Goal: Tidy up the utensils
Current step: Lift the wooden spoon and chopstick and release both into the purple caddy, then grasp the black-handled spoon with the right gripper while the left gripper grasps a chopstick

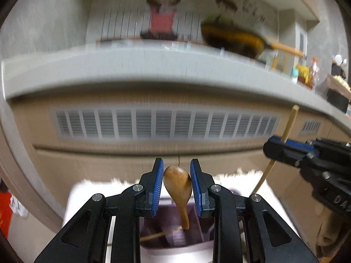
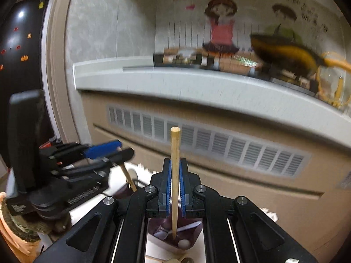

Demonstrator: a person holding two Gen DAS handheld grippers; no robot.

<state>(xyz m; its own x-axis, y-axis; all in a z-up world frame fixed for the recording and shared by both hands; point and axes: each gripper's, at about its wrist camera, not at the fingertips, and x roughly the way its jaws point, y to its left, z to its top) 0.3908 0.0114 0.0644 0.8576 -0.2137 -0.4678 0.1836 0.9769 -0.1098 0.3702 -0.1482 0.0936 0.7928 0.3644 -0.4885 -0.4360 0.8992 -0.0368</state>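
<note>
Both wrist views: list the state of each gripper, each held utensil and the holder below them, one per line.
Left gripper: shut on the wooden spoon.
Wooden spoon: held upright, bowl up, handle pointing down into the utensil holder.
Right gripper: shut on the chopstick.
Chopstick: upright, lower end inside the holder.
Utensil holder: open-topped, utensils already inside.

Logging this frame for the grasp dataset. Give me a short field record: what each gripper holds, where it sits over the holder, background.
left gripper: shut on wooden spoon, bowl end between the pads, handle pointing down
right gripper: shut on wooden chopstick, upright
utensil holder: dark purple, below both grippers; spoon handle and chopstick tip reach into it
holder contents: a white utensil, type unclear
background: grey countertop, vented cabinet front, frying pan on the counter
image quality: motion blur in both views
</note>
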